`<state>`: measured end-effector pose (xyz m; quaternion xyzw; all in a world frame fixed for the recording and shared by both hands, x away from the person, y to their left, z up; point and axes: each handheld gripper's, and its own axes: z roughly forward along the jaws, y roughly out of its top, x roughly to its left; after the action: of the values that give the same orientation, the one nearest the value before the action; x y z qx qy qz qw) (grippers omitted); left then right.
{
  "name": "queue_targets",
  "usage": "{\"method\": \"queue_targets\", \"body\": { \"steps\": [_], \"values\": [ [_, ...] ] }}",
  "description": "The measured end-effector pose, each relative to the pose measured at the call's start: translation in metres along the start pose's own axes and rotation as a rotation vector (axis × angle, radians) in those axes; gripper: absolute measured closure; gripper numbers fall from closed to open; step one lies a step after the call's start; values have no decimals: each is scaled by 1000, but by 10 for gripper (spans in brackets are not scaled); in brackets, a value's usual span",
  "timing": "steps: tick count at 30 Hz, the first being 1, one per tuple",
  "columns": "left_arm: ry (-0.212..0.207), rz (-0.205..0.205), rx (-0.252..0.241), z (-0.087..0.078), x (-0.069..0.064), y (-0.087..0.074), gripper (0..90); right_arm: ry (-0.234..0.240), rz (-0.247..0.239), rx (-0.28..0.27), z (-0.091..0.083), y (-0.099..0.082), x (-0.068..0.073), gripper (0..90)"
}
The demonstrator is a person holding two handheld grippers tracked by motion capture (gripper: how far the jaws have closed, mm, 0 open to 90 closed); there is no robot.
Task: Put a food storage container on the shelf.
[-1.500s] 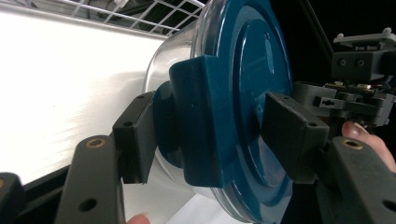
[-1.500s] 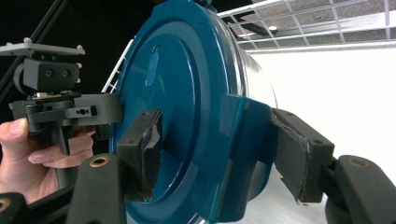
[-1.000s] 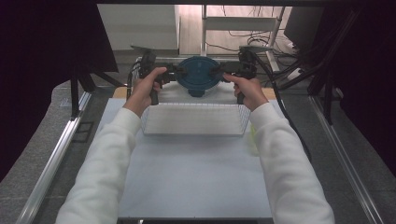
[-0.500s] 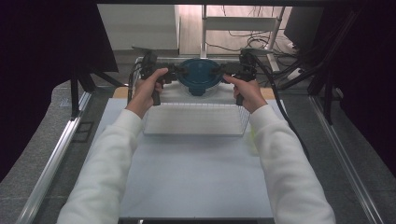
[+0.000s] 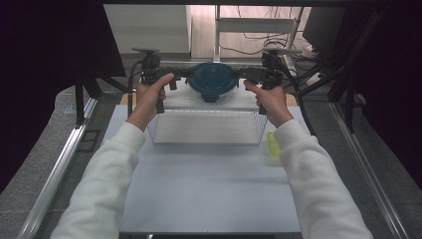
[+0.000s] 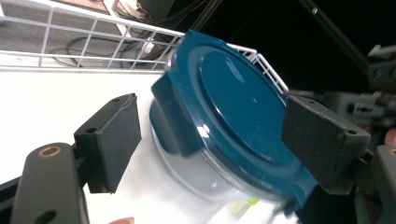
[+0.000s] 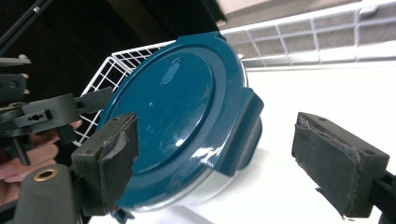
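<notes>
A round container with a teal lid (image 5: 214, 81) is seen at the upper centre of the high view, resting at the far end of a white wire basket (image 5: 206, 142) on the pale bench (image 5: 199, 194). The left gripper (image 5: 171, 82) is held at the container's left side and the right gripper (image 5: 247, 80) at its right. In the left gripper view the lid's side latch (image 6: 175, 121) lies between two spread black pads, with a clear gap on each side; in the right gripper view the opposite latch (image 7: 240, 133) sits likewise, untouched. Both sets of jaws have just been opening, so both grippers are released and nothing is grasped. The step in hand is judged to be the letting go of the container after its placement in the basket. For the next move, both grippers would need to be drawn straight outward, clear of the latches and the wire rim. A yellow-green object (image 5: 272, 144) is seen just right of the basket
</notes>
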<state>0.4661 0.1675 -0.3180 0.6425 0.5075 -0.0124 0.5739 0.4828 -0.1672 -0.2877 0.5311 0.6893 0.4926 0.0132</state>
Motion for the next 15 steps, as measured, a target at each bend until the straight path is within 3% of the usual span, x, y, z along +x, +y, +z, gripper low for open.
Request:
{"method": "queue_targets", "body": {
  "steps": [3,5,7,12,15],
  "values": [
    [13,45,-6,-8,-7,-6,194,13,-45,-4,-9,-3,2,156],
    [1,45,-11,-14,-9,-11,193,8,-91,-16,-17,-6,4,169],
    [33,89,-12,-22,-11,-17,192,6,-142,-30,-25,-10,6,173],
    [41,150,-19,-39,-17,-36,194,21,-244,-68,-50,-27,11,186],
    [43,182,-10,-46,-20,-50,193,41,-267,-76,-59,-37,10,190]
  ]
}}
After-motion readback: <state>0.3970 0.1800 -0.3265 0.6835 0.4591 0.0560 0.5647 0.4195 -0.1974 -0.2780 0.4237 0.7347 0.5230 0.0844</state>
